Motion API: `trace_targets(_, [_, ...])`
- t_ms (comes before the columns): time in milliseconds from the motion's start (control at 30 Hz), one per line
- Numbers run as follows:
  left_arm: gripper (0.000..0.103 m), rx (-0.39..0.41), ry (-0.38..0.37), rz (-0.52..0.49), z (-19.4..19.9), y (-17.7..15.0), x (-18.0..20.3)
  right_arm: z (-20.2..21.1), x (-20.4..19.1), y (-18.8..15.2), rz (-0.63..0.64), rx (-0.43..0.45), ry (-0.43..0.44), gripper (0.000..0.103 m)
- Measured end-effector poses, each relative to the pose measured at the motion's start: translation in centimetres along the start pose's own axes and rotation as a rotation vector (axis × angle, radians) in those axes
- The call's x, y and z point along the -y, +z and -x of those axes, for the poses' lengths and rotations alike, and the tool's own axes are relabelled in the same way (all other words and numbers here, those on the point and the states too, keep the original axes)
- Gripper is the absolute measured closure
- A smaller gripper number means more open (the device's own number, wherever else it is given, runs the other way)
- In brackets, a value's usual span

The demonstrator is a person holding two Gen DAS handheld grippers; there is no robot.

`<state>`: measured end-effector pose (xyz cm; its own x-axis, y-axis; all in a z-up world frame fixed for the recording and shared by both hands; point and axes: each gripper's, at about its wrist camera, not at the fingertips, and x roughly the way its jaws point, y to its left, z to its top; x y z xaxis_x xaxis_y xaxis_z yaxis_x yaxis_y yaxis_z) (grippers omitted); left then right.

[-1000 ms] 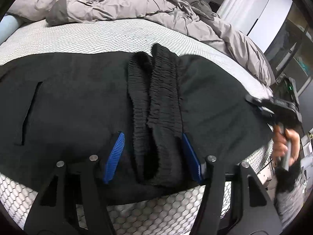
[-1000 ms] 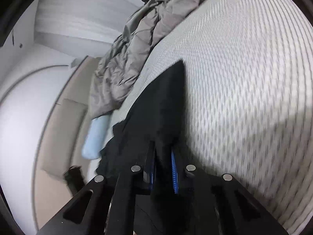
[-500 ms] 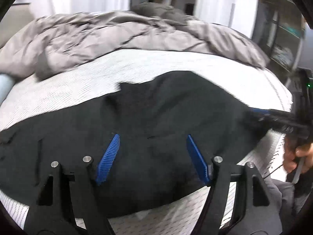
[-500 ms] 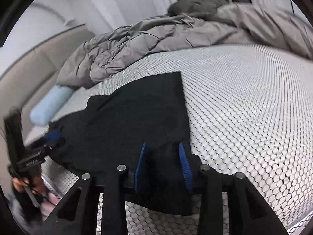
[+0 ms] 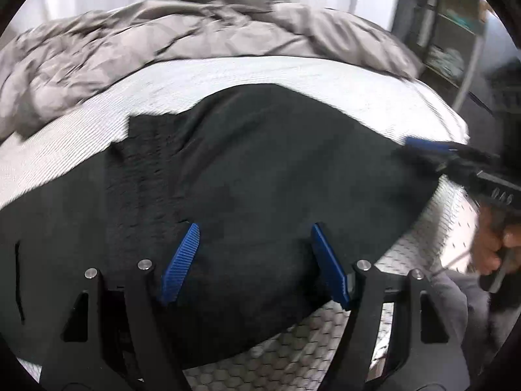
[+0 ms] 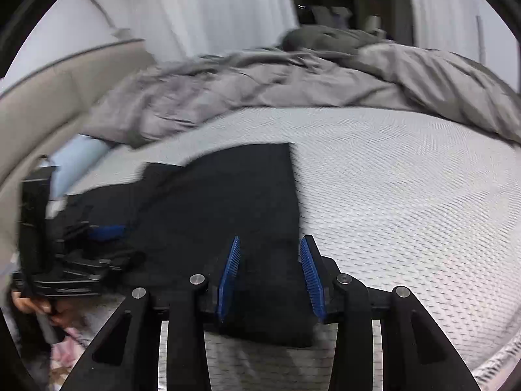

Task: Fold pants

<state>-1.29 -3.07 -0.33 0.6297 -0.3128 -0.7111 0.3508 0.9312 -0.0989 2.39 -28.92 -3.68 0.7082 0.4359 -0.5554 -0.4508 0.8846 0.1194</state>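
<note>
Since one second ago the pants (image 5: 260,176) have been laid over: then the left gripper (image 5: 254,260) had the gathered waistband between its pads and the right gripper (image 6: 270,277) was pinched shut on a corner of the cloth, and now both have let go and pulled back toward the near edge of the bed (image 6: 407,195). Both views have also turned from tilted to almost level.

The left gripper stands wide open, and black cloth lies under and between its blue pads (image 5: 182,260), but they do not press on it. The right gripper is partly open; the near right corner of the pants lies between its pads (image 6: 229,277), and I see a gap on both sides, so I judge it holds nothing.

The pants lie flat on the white mesh sheet, near the front edge, with the grey duvet (image 5: 182,42) bunched well behind them. One fold looks done: a smooth upper layer covers most of the garment, and the ribbed waistband (image 5: 143,163) shows beside it on the left. The right edge in the right wrist view is straight and clean. What is left, in my judgement, is at least one more fold across to make a compact packet, and perhaps some smoothing of the soft bulge in the middle.
</note>
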Motion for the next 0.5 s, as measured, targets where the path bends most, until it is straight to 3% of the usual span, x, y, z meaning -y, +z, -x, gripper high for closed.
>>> trace_targets(100, [0.031,-0.027,-0.008,-0.036,-1.0,0.0,0.4,-2.8,-2.1,-0.1,0.037,-0.063,0.092,0.064])
trace_targets(200, [0.031,-0.048,0.004,0.0,-1.9,-0.3,-1.3,-6.2,-2.7,-1.1,0.073,-0.165,0.099,0.064])
trace_targets(267, [0.032,-0.042,-0.03,0.028,-1.4,-0.7,-2.5,-5.8,-2.2,-1.9,0.118,-0.15,0.06,0.066])
trace_targets(367, [0.032,-0.037,-0.02,0.044,-0.6,-1.5,-3.8,-3.4,0.0,-3.0,0.167,-0.076,-0.074,0.063])
trace_targets(433, [0.032,-0.025,-0.013,0.062,0.0,-1.7,-4.1,-2.4,2.2,-3.5,0.132,-0.069,-0.21,0.056])
trace_targets(500, [0.032,-0.018,0.011,0.086,0.5,-1.6,-4.1,-1.4,3.9,-3.5,0.051,-0.07,-0.212,0.053])
